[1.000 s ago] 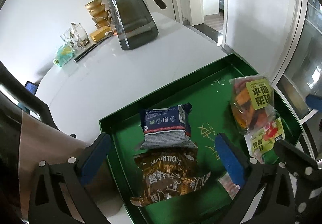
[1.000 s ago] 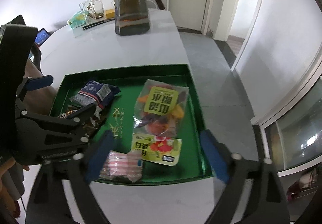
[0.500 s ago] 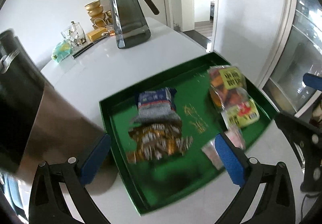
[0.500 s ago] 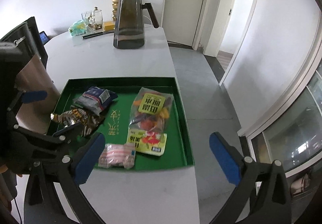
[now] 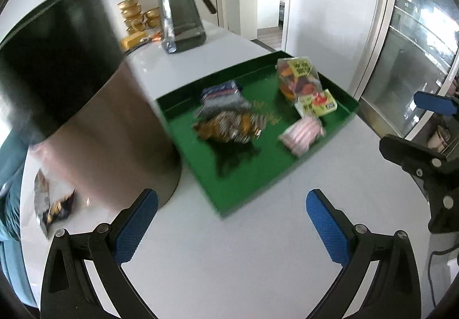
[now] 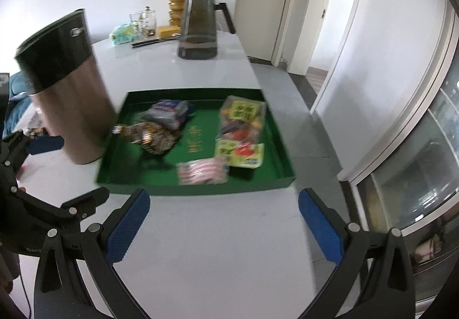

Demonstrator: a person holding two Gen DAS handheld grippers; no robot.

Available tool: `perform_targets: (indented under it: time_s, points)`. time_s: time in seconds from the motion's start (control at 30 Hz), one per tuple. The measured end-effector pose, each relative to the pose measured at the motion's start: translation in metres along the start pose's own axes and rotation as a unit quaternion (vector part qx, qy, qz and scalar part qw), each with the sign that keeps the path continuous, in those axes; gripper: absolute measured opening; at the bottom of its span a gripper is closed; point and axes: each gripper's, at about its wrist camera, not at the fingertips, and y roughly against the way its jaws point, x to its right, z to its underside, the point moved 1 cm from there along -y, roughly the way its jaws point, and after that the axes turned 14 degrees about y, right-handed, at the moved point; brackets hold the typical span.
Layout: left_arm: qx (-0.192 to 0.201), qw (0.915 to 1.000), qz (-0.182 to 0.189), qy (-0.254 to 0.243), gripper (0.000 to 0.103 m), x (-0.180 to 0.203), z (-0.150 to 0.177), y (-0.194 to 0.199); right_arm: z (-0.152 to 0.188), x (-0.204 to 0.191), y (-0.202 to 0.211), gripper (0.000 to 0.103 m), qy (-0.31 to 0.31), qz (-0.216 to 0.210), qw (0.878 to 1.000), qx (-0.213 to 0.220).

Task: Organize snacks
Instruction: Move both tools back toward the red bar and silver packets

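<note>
In the left wrist view the left gripper (image 5: 229, 221) fills the bottom of the frame with its blue pads spread wide and nothing between them, only bare white table (image 5: 229, 261) under the gap. The green tray (image 5: 258, 175) lies beyond the fingertips, in the middle of the frame, well apart from the pads. In it a blue-and-white packet (image 5: 222, 93) sits toward the upper left, a brown-and-gold packet (image 5: 229, 126) just below and touching it, a clear bag of orange pieces (image 5: 298, 78) at the upper right, a yellow packet (image 5: 317, 102) against that bag's lower end, and a pink striped packet (image 5: 302, 134) near the tray's lower right edge. A tall metal canister (image 5: 86, 106) with a black top stands at the left of the frame, just beside the tray; a small dark packet (image 5: 51, 204) lies on the table at its lower left. A dark pitcher (image 5: 180, 15) stands at the upper centre. In the right wrist view the right gripper (image 6: 223, 224), also spread wide and empty, frames bare table at the bottom, with the tray in mid-frame above its fingertips.
</note>
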Motion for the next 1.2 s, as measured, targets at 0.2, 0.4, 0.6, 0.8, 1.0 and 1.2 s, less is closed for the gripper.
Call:
perform_targets:
  time_s: [0.2, 0.4, 0.6, 0.8, 1.0, 1.2]
  points:
    - [-0.002, 1.0000, 0.002, 0.007, 0.102, -0.056, 0.028, 0.027, -0.010, -0.062, 0.008, 0.103, 0.000, -0.010, 1.000, -0.002]
    - [-0.013, 0.9999, -0.009, 0.005, 0.102, -0.141, 0.043, 0.042, -0.030, -0.147, 0.008, 0.103, -0.004, -0.032, 0.999, -0.003]
    - [-0.013, 0.9995, -0.028, -0.006, 0.102, -0.223, 0.044, 0.047, -0.055, -0.231, 0.004, 0.103, -0.012, -0.040, 0.999, -0.001]
    - [-0.015, 0.9990, -0.041, 0.007, 0.102, -0.301, 0.037, 0.046, -0.082, -0.303, -0.006, 0.103, -0.015, -0.074, 0.997, 0.016]
    - [-0.029, 0.9982, -0.046, 0.026, 0.102, -0.355, 0.021, 0.027, -0.092, -0.368, -0.026, 0.103, 0.006, -0.078, 0.997, 0.001]
    - [-0.039, 0.9978, -0.038, 0.038, 0.102, -0.379, 0.002, 0.001, -0.095, -0.394, -0.053, 0.103, -0.017, -0.090, 0.995, -0.035]
